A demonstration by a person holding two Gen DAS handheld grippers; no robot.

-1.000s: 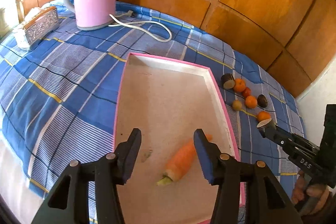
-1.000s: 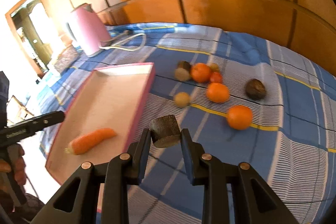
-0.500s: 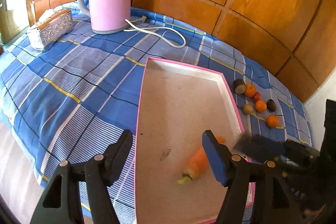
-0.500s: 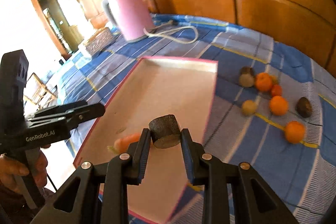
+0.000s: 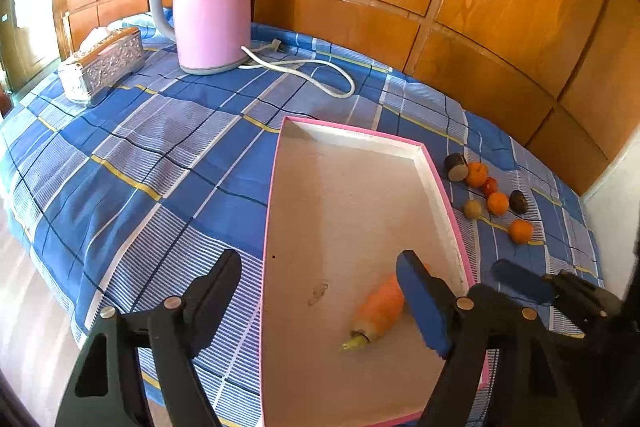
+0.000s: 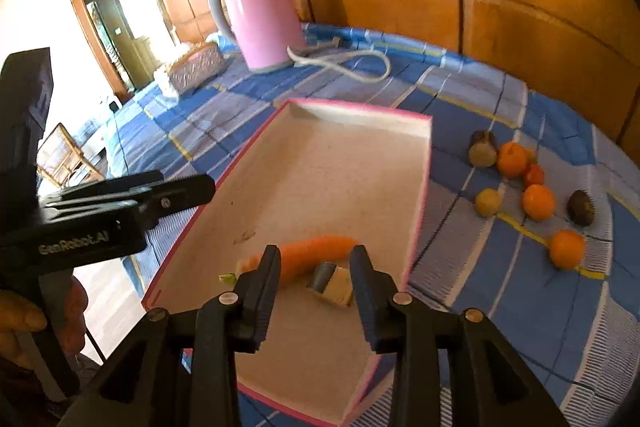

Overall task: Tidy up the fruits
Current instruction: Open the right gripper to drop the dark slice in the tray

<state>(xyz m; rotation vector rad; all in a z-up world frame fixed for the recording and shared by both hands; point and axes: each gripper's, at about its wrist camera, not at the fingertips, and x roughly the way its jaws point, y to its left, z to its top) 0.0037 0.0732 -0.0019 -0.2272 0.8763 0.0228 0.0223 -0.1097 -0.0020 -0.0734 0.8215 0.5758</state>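
A pink-rimmed tray [image 5: 436,183] [image 6: 420,195] lies on the blue checked cloth. In it lie a carrot [image 5: 380,307] [image 6: 316,255] and a dark cut fruit piece [image 6: 332,283] with a pale face. My right gripper [image 6: 316,279] is open above the tray's near end, with the piece lying loose between its fingers. My left gripper [image 5: 320,291] is open and empty over the tray's near left edge, beside the carrot. Several small fruits, oranges [image 5: 498,203] [image 6: 538,201] and dark ones [image 5: 518,201] [image 6: 582,207], lie on the cloth right of the tray.
A pink kettle [image 5: 208,7] [image 6: 264,19] with a white cord [image 5: 320,75] stands at the back. A silver tissue box [image 5: 104,63] [image 6: 196,67] sits at the far left. Wooden wall panels close the back. The cloth's near edge drops to the floor.
My right gripper carried the dark piece left from the cloth over the tray, then opened and dropped it beside the carrot. My left gripper drew back slightly and stays open.
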